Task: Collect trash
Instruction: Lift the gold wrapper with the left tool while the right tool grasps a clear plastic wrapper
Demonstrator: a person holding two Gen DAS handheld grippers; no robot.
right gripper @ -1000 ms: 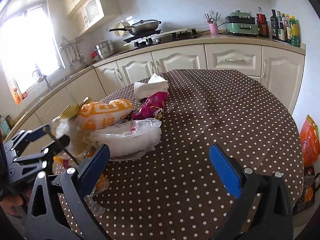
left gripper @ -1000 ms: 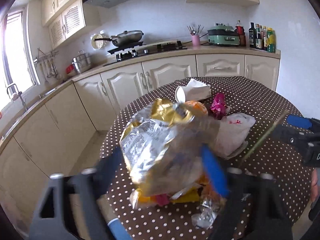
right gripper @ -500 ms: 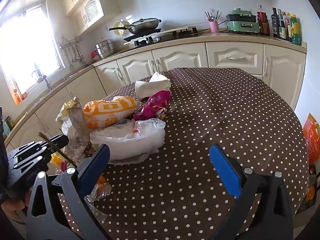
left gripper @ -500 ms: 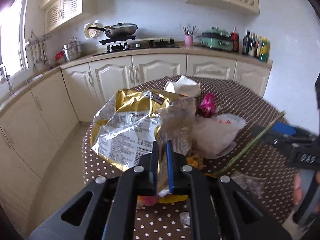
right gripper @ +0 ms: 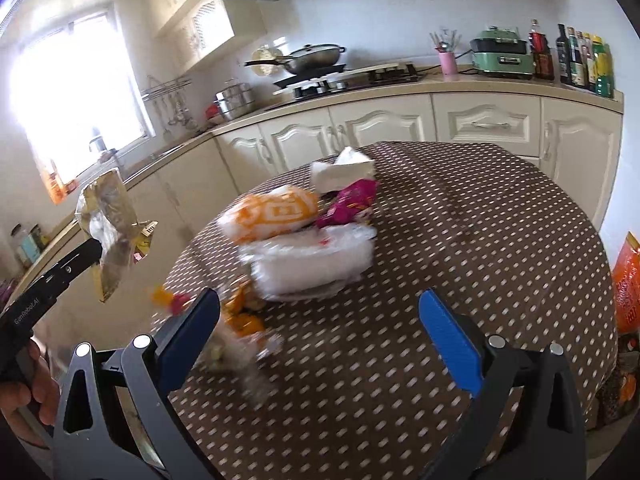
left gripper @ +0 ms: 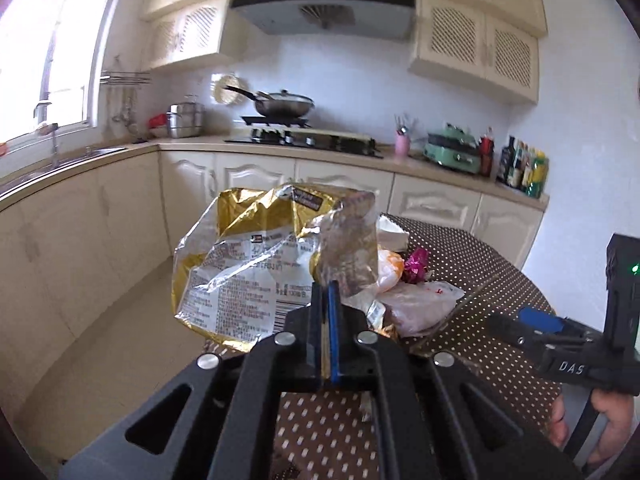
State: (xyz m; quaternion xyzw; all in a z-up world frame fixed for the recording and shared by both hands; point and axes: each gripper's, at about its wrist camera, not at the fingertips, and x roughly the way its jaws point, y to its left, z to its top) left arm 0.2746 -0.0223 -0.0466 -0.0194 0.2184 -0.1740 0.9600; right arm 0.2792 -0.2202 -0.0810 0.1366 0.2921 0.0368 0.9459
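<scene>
My left gripper (left gripper: 329, 292) is shut on a crumpled gold and silver snack bag (left gripper: 256, 264), held up off the table's left edge. From the right wrist view the same bag (right gripper: 110, 224) hangs from the left gripper (right gripper: 94, 248) at the left. My right gripper (right gripper: 320, 328) stands open above the brown dotted table (right gripper: 460, 248), nothing between its blue pads. On the table lie an orange and white bag (right gripper: 272, 216), a magenta wrapper (right gripper: 352, 202), a white plastic bag (right gripper: 312, 258) and small wrappers (right gripper: 240, 320).
A white tissue pack (right gripper: 340, 170) sits further back on the table. Cream kitchen cabinets (right gripper: 400, 124) and a counter with a stove and wok (right gripper: 316, 56) run behind. An orange bag (right gripper: 626, 280) stands on the floor at right.
The left jaws closed onto the gold bag and lifted it up and leftwards off the pile. The right gripper shifted slightly and stayed open.
</scene>
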